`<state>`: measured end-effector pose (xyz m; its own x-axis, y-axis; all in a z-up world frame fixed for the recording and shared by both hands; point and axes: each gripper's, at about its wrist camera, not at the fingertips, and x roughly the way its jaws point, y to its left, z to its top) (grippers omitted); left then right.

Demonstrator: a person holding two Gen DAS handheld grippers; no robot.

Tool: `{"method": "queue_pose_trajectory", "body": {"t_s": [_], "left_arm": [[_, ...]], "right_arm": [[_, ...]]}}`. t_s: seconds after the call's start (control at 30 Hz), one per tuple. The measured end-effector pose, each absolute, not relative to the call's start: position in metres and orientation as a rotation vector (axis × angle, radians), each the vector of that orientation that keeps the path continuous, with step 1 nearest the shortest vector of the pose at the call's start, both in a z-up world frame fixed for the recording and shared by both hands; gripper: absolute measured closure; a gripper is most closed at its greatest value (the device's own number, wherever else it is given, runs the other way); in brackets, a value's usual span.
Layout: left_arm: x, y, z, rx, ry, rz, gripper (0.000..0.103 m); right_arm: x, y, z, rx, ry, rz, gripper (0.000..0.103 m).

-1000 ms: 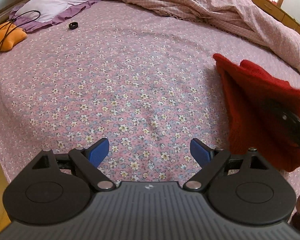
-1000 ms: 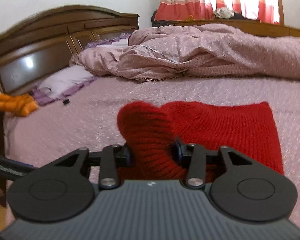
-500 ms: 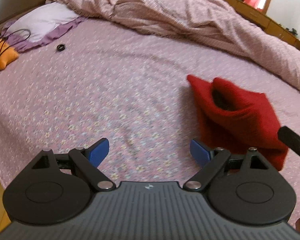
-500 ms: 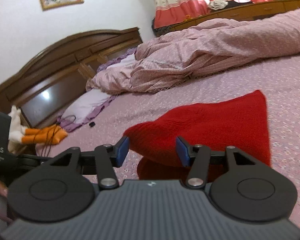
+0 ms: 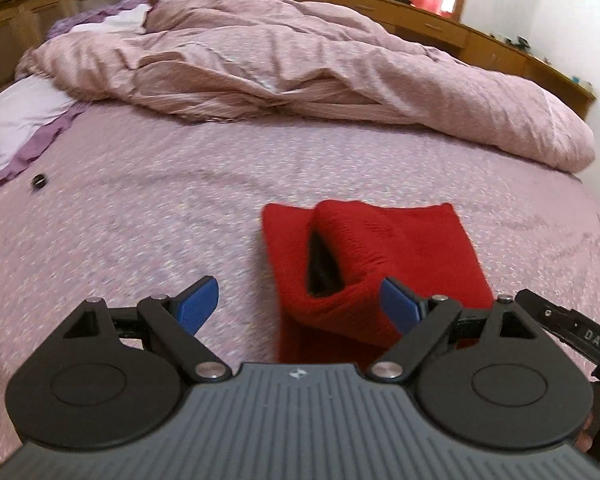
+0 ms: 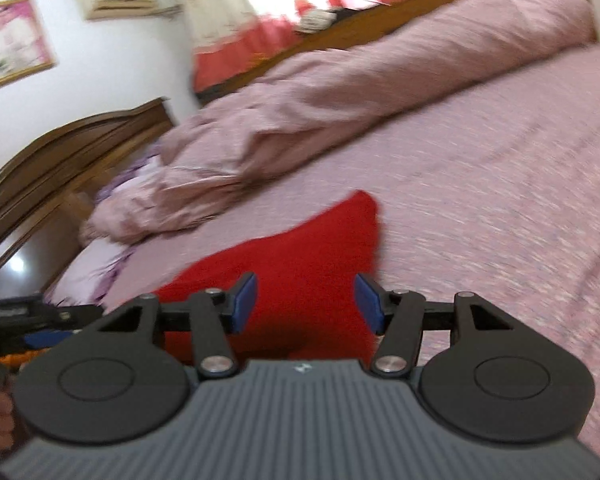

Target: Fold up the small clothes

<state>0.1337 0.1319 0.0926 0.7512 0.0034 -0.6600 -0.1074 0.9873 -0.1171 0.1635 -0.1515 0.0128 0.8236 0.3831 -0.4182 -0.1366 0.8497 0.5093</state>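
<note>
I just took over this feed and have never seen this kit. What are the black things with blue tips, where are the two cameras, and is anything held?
No robot arm here: a person carries a hand-held claw in each hand, each with a camera looking along its blue-padded fingers. One picture is from the left claw, the other from the right claw. On the floral bedsheet lies a red knitted garment, partly folded, one layer puffed open. Behind it sits a rumpled pink quilt. The left claw is wide open and empty. The right claw's jaws are opening; nothing is gripped.

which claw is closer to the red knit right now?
Right. The right claw is opening directly over the red knit, pads clear of it. The left claw is open, with the knit under its right-hand pad only.
</note>
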Motion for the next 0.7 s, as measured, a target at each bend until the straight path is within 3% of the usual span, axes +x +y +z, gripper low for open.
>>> {"method": "queue_pose_trajectory", "body": {"t_s": [0.3, 0.37, 0.43, 0.53, 0.7], "left_arm": [[0.17, 0.112, 0.068, -0.111, 0.747, 0.003, 0.025], [0.173, 0.112, 0.061, -0.125, 0.757, -0.013, 0.032], [0.175, 0.115, 0.054, -0.16, 0.771, -0.039, 0.052], [0.173, 0.12, 0.047, -0.187, 0.775, -0.042, 0.065], [0.156, 0.132, 0.044, -0.214, 0.752, -0.027, 0.075]], "right_arm": [[0.21, -0.172, -0.017, 0.625, 0.631, 0.264, 0.046], [0.218, -0.17, -0.023, 0.638, 0.656, 0.281, 0.046], [0.225, -0.166, -0.028, 0.632, 0.677, 0.299, 0.046], [0.231, -0.163, -0.03, 0.627, 0.681, 0.331, 0.046], [0.234, -0.153, -0.025, 0.624, 0.697, 0.466, 0.053]]}}
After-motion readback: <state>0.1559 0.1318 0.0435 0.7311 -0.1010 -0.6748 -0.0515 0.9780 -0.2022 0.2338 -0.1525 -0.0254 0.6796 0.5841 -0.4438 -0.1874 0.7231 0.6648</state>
